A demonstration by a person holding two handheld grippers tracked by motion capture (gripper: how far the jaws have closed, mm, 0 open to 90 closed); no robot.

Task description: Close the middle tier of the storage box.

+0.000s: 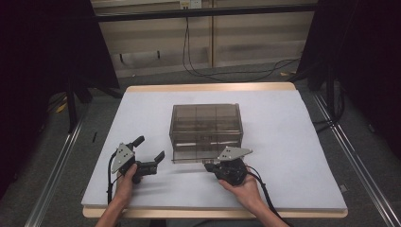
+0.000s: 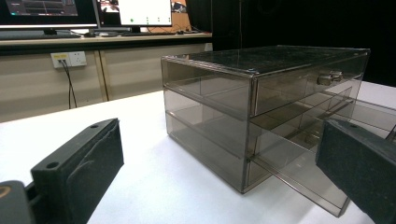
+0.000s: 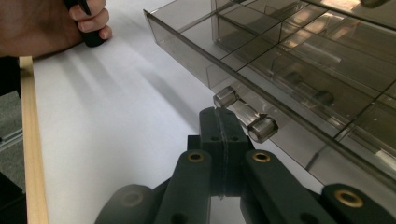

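Drawer cabinet, smoked clear plastic, boxy, at table centre. Bottom drawer pulled partly out toward 6 o'clock; dividers inside.

Likely light, rigid, brittle, slick walls; could slide on sheet if tugged. Best hold: small clear bar handle on drawer front.

Right gripper clenched on nothing, jaws pressed together, tips just beside handle.

Left gripper released, jaws wide, padded, at 8 o'clock from cabinet, well apart.

White matte table, wooden edge.

Dark curtains both sides; beige panelled wall; grey floor; monitors on desk.
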